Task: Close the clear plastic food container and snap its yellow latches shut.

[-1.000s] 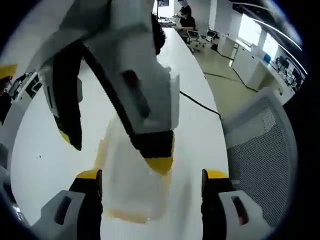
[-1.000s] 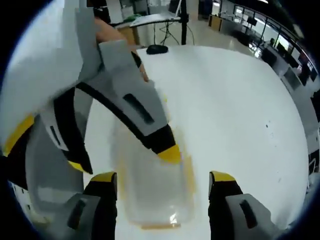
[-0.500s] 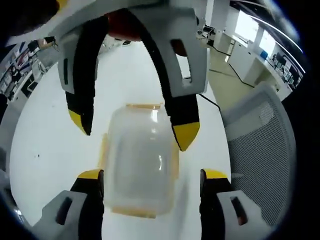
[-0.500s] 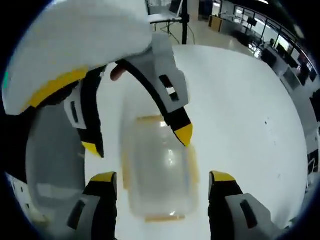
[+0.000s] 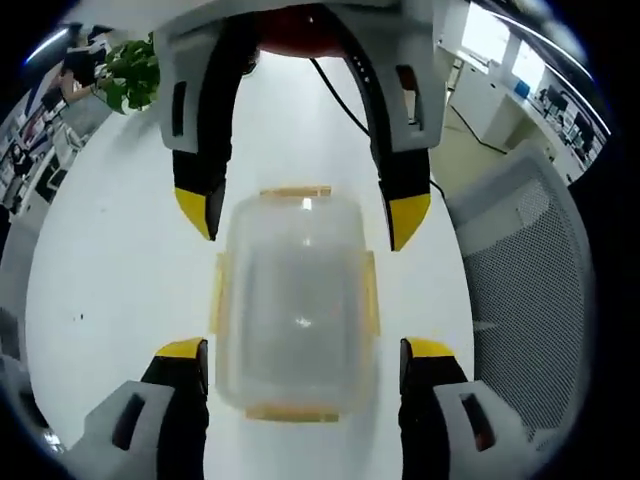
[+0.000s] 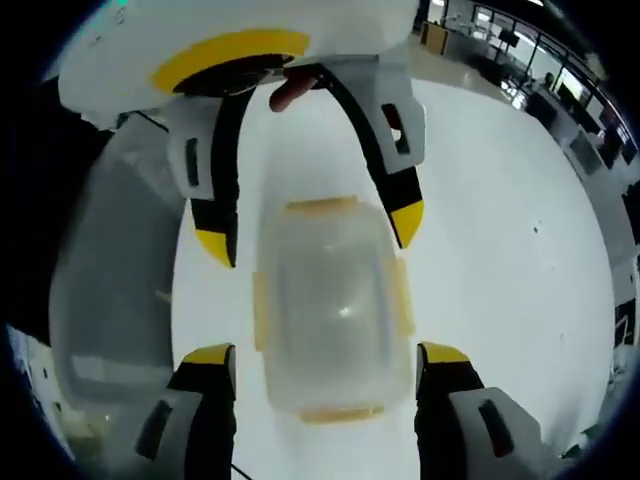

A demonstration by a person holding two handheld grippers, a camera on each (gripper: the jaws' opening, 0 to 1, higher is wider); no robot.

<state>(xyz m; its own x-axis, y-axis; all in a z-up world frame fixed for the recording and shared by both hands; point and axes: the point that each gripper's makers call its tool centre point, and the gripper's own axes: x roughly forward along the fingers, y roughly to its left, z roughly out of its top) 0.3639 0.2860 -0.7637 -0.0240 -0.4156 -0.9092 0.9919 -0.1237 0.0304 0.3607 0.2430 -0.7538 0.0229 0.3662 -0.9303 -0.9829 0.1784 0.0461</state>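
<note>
A clear plastic food container (image 5: 295, 310) with its lid on lies on the white table (image 5: 110, 280). Yellow latches (image 5: 295, 191) show on all its sides. My left gripper (image 5: 305, 350) is open, its yellow-tipped jaws standing either side of the container's near end. Opposite it, my right gripper (image 5: 300, 215) reaches in from the top, open, with its jaws straddling the far end. In the right gripper view the same container (image 6: 335, 310) lies between my right gripper (image 6: 327, 354) at the bottom and my left gripper (image 6: 310, 233) above. Nothing is gripped.
A grey mesh office chair (image 5: 530, 290) stands close by the table's edge; its back (image 6: 110, 300) also shows beside the container. A potted plant (image 5: 130, 70) and a black cable (image 5: 335, 90) lie at the far end. A person's finger (image 6: 290, 95) rests on the left gripper.
The two grippers have swung round to face each other squarely across the container. Both stay open, and the container now lies centred between the two pairs of jaws.
</note>
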